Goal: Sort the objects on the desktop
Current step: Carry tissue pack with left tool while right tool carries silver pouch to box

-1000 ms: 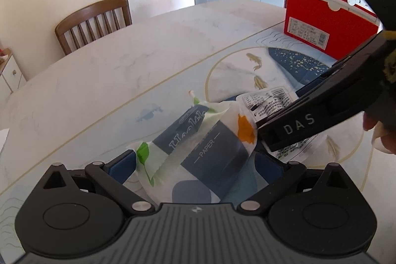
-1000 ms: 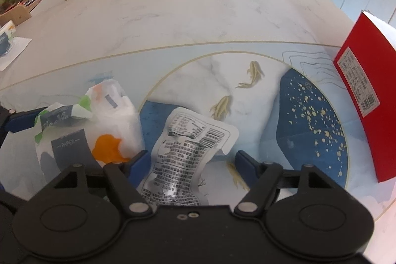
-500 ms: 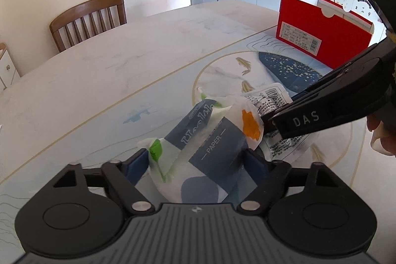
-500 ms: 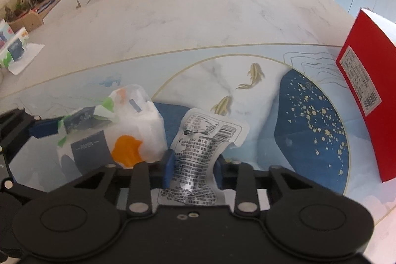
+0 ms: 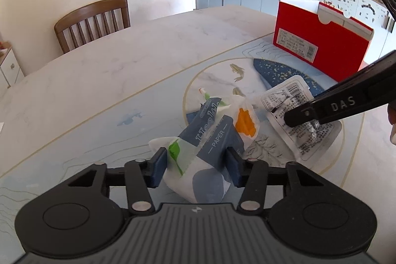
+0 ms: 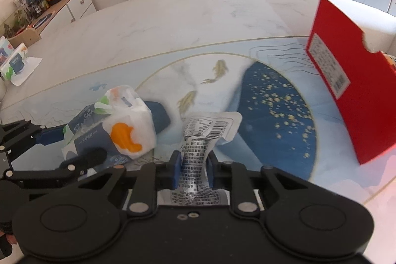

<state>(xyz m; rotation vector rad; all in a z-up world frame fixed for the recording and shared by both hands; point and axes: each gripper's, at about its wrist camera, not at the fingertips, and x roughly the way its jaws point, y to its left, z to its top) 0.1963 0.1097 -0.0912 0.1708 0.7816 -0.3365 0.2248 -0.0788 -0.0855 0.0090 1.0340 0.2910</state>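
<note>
Both your tongs, wide a second ago, are closing on their catch, left gripper (image 5: pixel 195 166) squeezing the tissue pack (image 5: pixel 210 140) and right gripper (image 6: pixel 191 171) pinching the silver pouch (image 6: pixel 198 160) mid-table (image 5: pixel 99 81), so carrying them to the red box (image 5: pixel 321 41) likely follows.

On the table (image 5: pixel 104 71) there are two tissue packs (image 5: pixel 210 140) (image 6: pixel 14 63), one silver sachet (image 5: pixel 292 110) and one red box (image 5: pixel 321 43), with one wooden chair (image 5: pixel 94 21) behind.
</note>
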